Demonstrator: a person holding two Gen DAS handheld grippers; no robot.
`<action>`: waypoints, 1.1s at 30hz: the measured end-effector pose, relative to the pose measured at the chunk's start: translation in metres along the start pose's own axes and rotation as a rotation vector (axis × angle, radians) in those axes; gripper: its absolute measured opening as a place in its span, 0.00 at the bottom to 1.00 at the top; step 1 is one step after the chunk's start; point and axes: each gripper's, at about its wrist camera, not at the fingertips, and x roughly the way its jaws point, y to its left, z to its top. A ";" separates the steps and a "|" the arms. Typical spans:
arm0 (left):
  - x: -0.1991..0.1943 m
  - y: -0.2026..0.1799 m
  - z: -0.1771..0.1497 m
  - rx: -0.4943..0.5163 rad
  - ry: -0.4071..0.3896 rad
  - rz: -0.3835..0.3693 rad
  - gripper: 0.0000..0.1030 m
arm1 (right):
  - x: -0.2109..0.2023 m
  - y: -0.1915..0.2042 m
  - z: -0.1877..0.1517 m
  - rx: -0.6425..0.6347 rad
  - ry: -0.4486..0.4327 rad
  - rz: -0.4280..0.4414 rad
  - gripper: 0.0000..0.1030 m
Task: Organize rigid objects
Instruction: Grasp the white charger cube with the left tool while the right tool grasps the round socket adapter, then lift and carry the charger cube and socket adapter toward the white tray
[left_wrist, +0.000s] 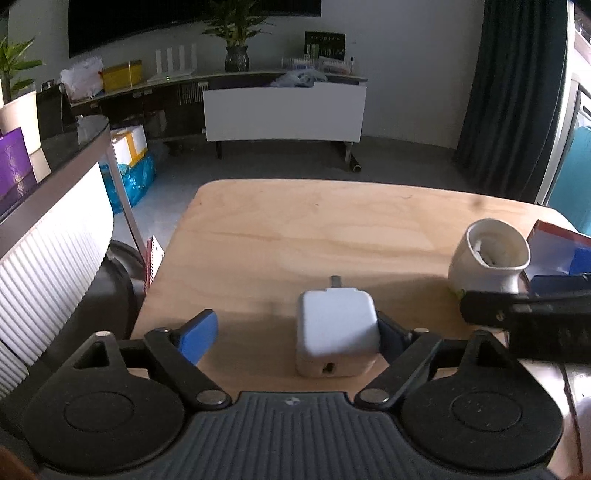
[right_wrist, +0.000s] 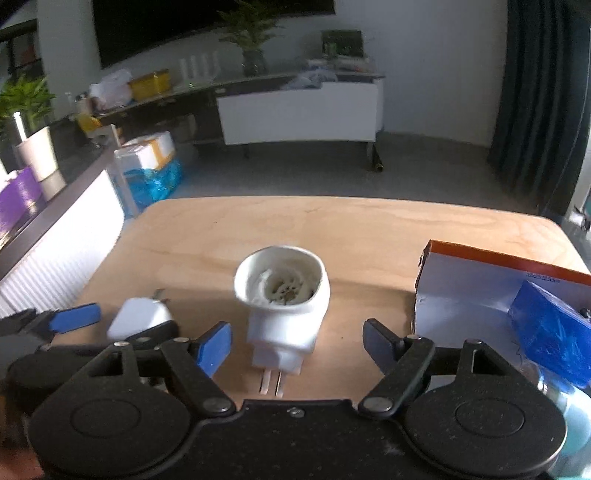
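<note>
Left gripper (left_wrist: 295, 334): fingers spread wide around the white charger block (left_wrist: 337, 334), which lies flat on the wooden surface (left_wrist: 332, 229). Right-hand finger appears to touch the block's side; blue pad of the other finger (left_wrist: 197, 338) stands clear of it, bare wood between. Not gripped. A short metal prong sticks out of the block's far end.

Right gripper (right_wrist: 297, 343): fingers wide, one either side of the white plug-in socket piece (right_wrist: 284, 306). Neither finger touches it. The piece lies with its cup-shaped opening facing up and away, two flat prongs pointing back toward the camera.

Layout, right wrist view: charger block to the left of the socket piece, near it but apart. To the right, an open cardboard box (right_wrist: 480, 295) with an orange rim, a blue wrapped packet (right_wrist: 550, 336) inside it.

Left wrist view: socket piece at far right of the surface, the box just behind it, a dark part of the right gripper crossing in front

Right wrist picture slightly blurred
</note>
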 end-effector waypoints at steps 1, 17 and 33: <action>0.000 0.000 0.000 0.010 -0.006 -0.009 0.86 | 0.004 -0.001 0.002 0.009 0.003 -0.002 0.89; -0.003 -0.001 -0.004 0.037 -0.058 -0.038 0.41 | 0.011 0.011 -0.001 -0.013 0.027 -0.008 0.59; -0.034 0.000 -0.033 0.015 -0.024 -0.024 0.77 | -0.047 0.026 -0.038 -0.038 0.019 -0.002 0.56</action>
